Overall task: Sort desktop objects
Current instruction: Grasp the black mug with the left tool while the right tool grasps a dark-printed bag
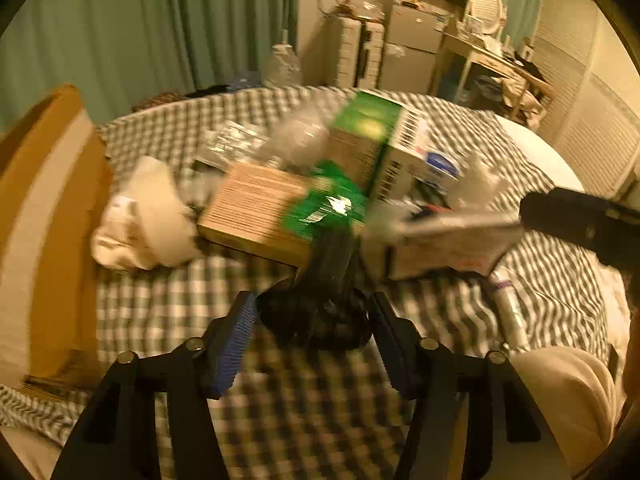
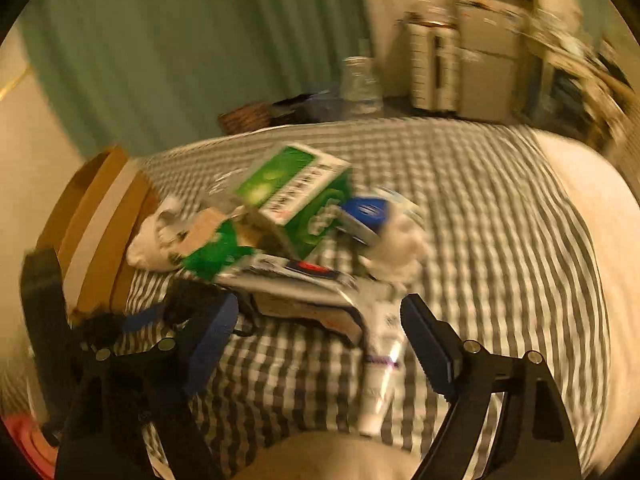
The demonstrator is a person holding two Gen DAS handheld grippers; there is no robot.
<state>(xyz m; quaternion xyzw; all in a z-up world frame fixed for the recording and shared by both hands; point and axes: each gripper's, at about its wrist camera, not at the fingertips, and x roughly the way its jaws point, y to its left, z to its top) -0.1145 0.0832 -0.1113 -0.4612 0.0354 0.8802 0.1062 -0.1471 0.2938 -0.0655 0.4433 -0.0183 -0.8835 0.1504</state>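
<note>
A heap of objects lies on a checked cloth (image 1: 280,408): a green and white carton (image 1: 372,136), a flat wooden box (image 1: 252,208), a green packet (image 1: 324,208), a white cloth bundle (image 1: 144,220) and a white tube (image 1: 510,308). My left gripper (image 1: 314,324) is shut on a crumpled black bag (image 1: 320,304). In the right wrist view the right gripper (image 2: 316,332) is open, its fingers either side of a flat printed box (image 2: 296,292) and the white tube (image 2: 380,368). The green carton (image 2: 296,196) sits behind it. Both views are blurred.
An open cardboard box (image 1: 48,240) stands at the left edge of the cloth and also shows in the right wrist view (image 2: 100,232). A clear plastic bottle (image 1: 282,66), a suitcase (image 1: 352,56) and a cluttered desk (image 1: 492,60) stand beyond.
</note>
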